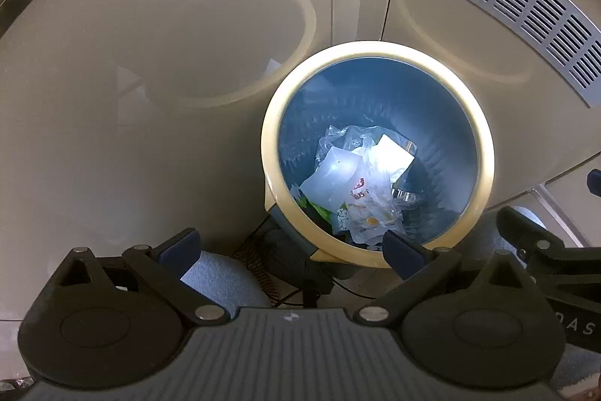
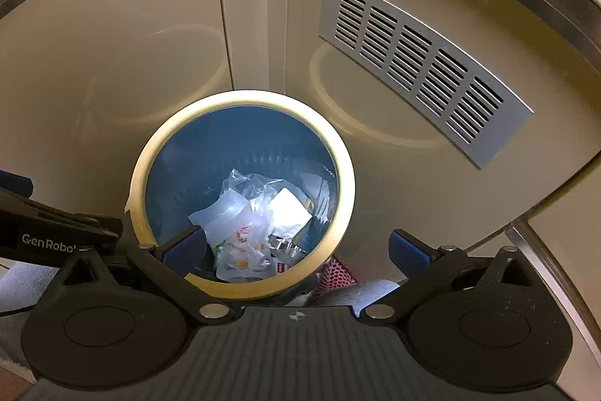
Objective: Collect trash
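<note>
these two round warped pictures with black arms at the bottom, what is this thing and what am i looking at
Each picture comes from a fisheye camera mounted on a handheld claw; a person holds one in each hand. The left claw and the right claw both stand open and hold nothing. Both look down into a bin with a cream rim and blue inside, standing against beige cabinet panels with a metal vent grille. Inside lie clear plastic wrappers and a white paper piece.

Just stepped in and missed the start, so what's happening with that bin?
A person holds two hand-held grippers over a round bin with a cream rim and blue inside. The left hand-held gripper and right hand-held gripper are both open and empty. Clear plastic wrappers and a white piece lie at the bottom.
</note>
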Demonstrator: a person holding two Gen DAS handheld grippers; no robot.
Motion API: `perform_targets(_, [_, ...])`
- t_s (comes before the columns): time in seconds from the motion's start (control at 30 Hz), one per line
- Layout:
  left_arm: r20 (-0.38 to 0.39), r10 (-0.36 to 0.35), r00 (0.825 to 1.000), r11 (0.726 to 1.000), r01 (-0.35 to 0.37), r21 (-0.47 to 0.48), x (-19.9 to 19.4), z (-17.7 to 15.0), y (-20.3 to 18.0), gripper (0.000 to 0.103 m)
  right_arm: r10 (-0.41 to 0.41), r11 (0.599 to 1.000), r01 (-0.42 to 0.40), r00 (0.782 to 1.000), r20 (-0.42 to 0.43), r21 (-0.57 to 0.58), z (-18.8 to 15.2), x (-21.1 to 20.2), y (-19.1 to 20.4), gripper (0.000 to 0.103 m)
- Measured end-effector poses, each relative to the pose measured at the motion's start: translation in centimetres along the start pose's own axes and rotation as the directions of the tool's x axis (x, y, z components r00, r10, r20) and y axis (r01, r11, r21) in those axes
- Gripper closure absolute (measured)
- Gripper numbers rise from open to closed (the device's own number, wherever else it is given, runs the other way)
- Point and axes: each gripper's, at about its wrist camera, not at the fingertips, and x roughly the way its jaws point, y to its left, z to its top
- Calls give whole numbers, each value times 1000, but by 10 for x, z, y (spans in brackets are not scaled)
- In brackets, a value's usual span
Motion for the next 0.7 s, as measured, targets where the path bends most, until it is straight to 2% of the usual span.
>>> perform_targets(0.7, [1, 5, 1000, 1000, -5, -7, -1, 0, 1, 0, 6, 1000, -6, 1000, 7, -8, -1, -1, 0, 0])
